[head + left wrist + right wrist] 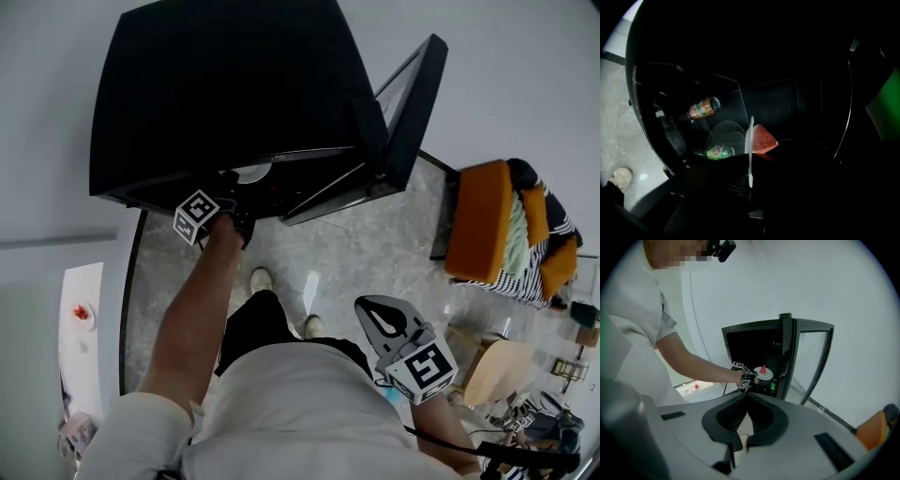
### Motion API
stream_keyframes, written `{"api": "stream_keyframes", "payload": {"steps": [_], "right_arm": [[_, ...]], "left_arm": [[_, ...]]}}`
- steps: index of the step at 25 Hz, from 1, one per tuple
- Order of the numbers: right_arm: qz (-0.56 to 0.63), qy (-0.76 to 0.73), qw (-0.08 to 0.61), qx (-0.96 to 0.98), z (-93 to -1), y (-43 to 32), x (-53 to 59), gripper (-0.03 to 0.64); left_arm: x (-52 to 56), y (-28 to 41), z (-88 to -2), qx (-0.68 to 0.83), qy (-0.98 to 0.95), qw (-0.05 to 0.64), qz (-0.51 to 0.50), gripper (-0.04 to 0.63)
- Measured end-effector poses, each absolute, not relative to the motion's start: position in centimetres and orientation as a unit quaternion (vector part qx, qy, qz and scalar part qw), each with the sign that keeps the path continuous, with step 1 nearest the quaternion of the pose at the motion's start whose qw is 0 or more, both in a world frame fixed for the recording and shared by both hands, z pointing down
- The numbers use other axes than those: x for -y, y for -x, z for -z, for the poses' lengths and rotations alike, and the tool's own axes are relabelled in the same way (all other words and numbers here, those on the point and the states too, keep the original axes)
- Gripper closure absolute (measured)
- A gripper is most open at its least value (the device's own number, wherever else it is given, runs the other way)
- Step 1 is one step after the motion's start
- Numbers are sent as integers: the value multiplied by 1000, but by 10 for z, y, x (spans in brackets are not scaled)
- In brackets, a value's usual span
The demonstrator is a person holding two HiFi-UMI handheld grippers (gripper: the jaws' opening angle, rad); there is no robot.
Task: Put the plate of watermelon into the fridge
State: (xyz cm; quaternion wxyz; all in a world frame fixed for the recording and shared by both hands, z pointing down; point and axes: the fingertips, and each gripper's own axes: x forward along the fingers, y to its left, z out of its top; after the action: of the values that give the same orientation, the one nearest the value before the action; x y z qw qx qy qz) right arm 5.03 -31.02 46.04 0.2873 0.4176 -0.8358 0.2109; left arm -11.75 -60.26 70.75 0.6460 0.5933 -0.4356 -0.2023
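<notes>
Left tongs (749, 183) are clamped on the plate (749, 150) of watermelon (763, 139), held inside the fridge (225, 94); right tongs (746, 398) are closed, empty.

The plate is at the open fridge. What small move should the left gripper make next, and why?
Probably ease the left gripper slightly deeper into the fridge and lower. It clamps the rim of the plate, which carries the watermelon and seems not yet set down at the opening.

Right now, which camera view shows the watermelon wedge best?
The left gripper view: the watermelon wedge is close and large there. The right gripper view shows it tiny; in the head view the fridge top hides it.
</notes>
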Motion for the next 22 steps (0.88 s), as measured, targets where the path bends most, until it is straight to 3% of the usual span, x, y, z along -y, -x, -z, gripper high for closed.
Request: {"api": "stream_keyframes", "payload": {"steps": [11, 22], "right_arm": [[-226, -426, 283, 829, -464, -61, 299, 601], [-230, -433, 283, 824, -462, -74, 293, 601]], "left_arm": [[616, 112, -713, 484, -617, 613, 97, 566], [619, 107, -717, 537, -655, 524, -88, 485]]}}
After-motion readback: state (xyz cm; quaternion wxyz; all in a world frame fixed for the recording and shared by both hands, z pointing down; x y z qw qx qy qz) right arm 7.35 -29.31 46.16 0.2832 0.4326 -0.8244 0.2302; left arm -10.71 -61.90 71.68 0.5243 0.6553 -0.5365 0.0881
